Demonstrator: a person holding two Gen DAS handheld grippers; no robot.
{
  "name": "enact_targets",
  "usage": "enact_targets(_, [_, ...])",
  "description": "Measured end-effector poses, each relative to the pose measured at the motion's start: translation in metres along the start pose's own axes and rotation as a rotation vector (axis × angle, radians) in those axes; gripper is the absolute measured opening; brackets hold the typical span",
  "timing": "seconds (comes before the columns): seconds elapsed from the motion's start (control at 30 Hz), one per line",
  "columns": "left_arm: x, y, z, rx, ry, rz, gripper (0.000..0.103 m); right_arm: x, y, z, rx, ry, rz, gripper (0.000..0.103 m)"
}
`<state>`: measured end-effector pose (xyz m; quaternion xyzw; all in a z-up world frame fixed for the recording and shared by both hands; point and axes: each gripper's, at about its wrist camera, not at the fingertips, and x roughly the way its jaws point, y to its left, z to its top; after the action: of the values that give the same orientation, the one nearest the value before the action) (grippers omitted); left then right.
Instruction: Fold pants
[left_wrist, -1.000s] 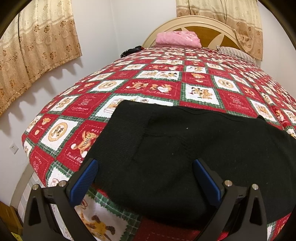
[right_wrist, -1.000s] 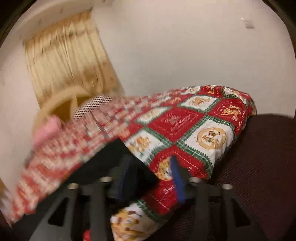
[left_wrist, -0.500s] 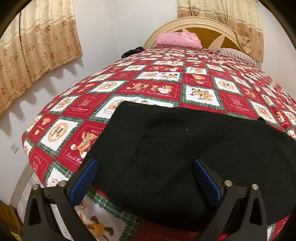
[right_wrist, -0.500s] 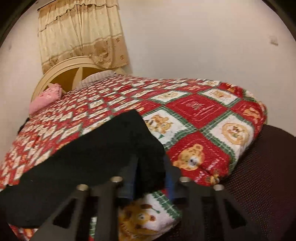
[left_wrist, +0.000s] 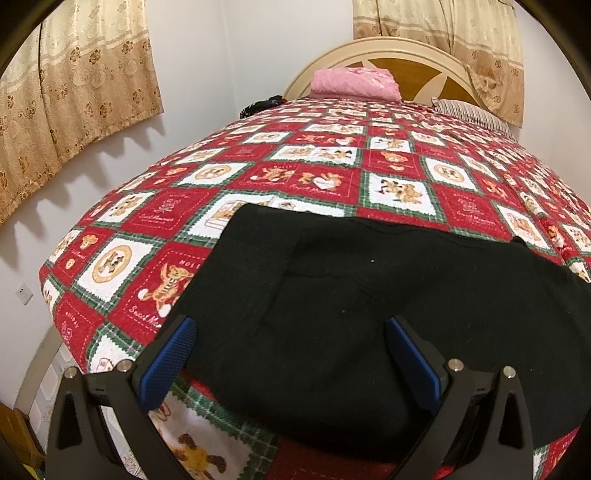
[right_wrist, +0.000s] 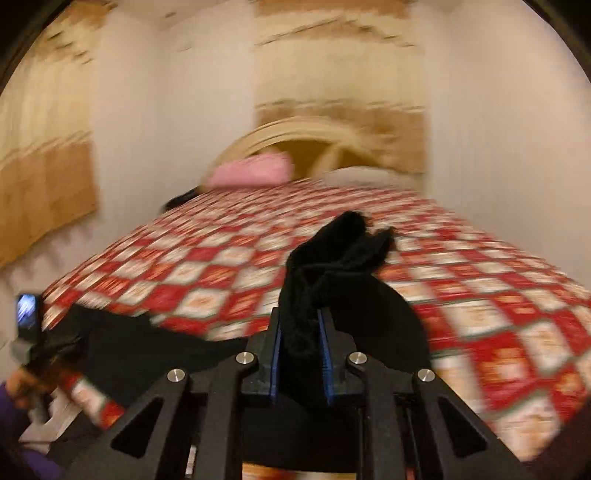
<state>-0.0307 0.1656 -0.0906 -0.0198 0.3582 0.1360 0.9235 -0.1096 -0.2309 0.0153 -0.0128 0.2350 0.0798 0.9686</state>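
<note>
Black pants (left_wrist: 369, 295) lie spread across the near end of a red, white and green patchwork quilt (left_wrist: 314, 177). My left gripper (left_wrist: 288, 325) hovers wide open over the near left part of the pants, its blue pads (left_wrist: 173, 354) apart from the cloth. In the blurred right wrist view, my right gripper (right_wrist: 299, 317) has its jaws closing on a bunch of the pants (right_wrist: 332, 258). The pads press the cloth, which stands up above the fingers and trails off to the left over the bed.
A pink pillow (left_wrist: 354, 83) and a striped pillow (left_wrist: 472, 114) lie by the wooden headboard (left_wrist: 417, 70). A small dark object (left_wrist: 262, 105) sits at the bed's far left edge. Curtains hang left and behind. A hand in a purple sleeve (right_wrist: 14, 391) shows at the right wrist view's left edge.
The right gripper closed on the pants' right end, lifted it and swung fast to the left, rolling to face the headboard. The left gripper and the cloth under it stayed still.
</note>
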Motion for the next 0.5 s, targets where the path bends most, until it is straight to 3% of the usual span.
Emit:
enact_targets(0.1, [0.000, 0.000, 0.000, 0.003, -0.006, -0.006, 0.103, 0.036, 0.049, -0.025, -0.050, 0.065, 0.084, 0.016])
enact_targets(0.2, [0.000, 0.000, 0.000, 0.005, -0.008, -0.007, 0.103, 0.062, 0.093, -0.056, -0.144, 0.121, 0.112, 0.016])
enact_targets(0.3, [0.000, 0.000, -0.001, 0.007, -0.012, -0.009, 0.103, 0.073, 0.113, -0.078, -0.237, 0.149, 0.109, 0.016])
enact_targets(0.4, [-0.001, -0.001, -0.001, 0.007, -0.014, -0.008, 0.103, 0.063, 0.121, -0.087, -0.314, 0.118, 0.119, 0.029])
enact_targets(0.5, [-0.001, 0.000, -0.001, 0.007, -0.014, -0.009, 0.103, 0.064, 0.131, -0.089, -0.320, 0.128, 0.154, 0.031])
